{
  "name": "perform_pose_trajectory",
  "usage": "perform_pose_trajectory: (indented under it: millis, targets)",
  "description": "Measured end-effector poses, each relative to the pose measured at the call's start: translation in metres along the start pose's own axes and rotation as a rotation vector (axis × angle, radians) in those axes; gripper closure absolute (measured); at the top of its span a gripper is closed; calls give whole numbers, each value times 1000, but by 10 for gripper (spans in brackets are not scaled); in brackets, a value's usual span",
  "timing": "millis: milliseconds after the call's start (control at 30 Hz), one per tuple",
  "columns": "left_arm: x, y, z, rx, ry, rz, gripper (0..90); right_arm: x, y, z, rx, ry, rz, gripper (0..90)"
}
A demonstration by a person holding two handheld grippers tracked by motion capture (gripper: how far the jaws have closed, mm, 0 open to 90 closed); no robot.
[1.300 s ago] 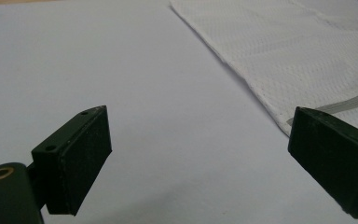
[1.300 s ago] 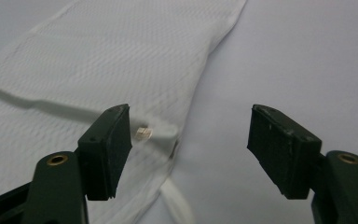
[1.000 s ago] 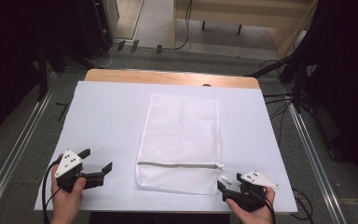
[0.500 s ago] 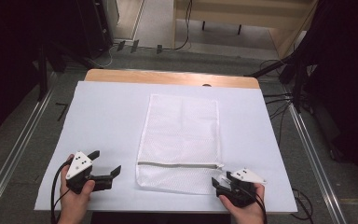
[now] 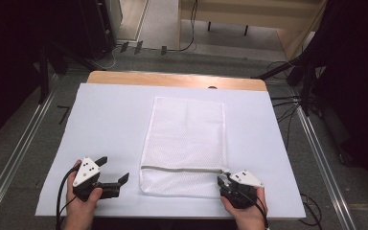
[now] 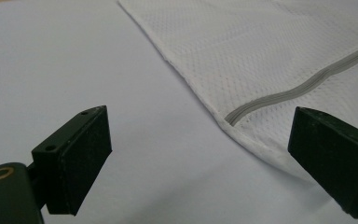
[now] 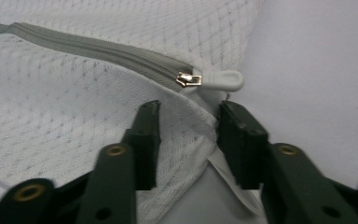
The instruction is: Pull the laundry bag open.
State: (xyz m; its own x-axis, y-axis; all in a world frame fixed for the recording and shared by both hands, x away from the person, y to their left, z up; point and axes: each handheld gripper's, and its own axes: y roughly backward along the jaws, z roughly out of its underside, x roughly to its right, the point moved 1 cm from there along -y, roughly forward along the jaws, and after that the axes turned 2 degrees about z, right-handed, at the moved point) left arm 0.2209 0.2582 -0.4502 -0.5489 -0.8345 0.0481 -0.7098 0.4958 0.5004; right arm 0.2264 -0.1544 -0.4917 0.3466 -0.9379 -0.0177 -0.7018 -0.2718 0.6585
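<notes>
A white mesh bag (image 5: 184, 146) lies flat on the white sheet (image 5: 105, 124) that covers the desk (image 5: 172, 79), near the middle and toward the person's side. A grey zipper (image 5: 182, 168) runs across its near part.

The right tool (image 7: 189, 128) is at the bag's near right corner. In the right gripper view its jaws stand narrow, with a fold of mesh between them, just below the zipper's metal slider (image 7: 189, 79) and white pull tab (image 7: 223, 80). The jaws have just been closing. The mesh bunches between the pads and seems to be pinched, but the contact at the right pad is partly hidden by the fold. In the high view this tool (image 5: 226, 181) is mostly covered by its grey plate and the hand.

The left tool (image 5: 117, 173) rests on the sheet just beside the bag's near left corner, and its jaws stand wide with nothing held. In the left gripper view the right jaw hides part of the bag's edge (image 6: 242, 135), and the bag is cut off at the top and right of this view.
</notes>
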Motion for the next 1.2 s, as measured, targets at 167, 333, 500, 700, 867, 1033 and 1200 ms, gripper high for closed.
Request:
perform_pose_trajectory:
  millis: [167,333,500,700,867,1033,1200]
  targets:
    - [19,-8,-4,-6,-8,33,69,-3,1,0,5,23,-12,849]
    - [41,-26,-11,-28,34,73,171,0,3,-2,9,10,-40,886]
    - [60,-44,-22,-53,57,134,340,-1,8,-5,37,43,-27,887]
    - [86,-69,-38,-91,41,238,551,-3,11,-8,62,71,-14,887]
    - [114,-97,-56,-128,22,330,782,-4,14,-10,76,85,-12,887]
    - [149,-127,-76,-165,-15,365,863,-5,16,-11,85,96,-16,887]
    - [158,-142,-83,-180,5,364,860,-5,16,-11,80,95,-33,889]
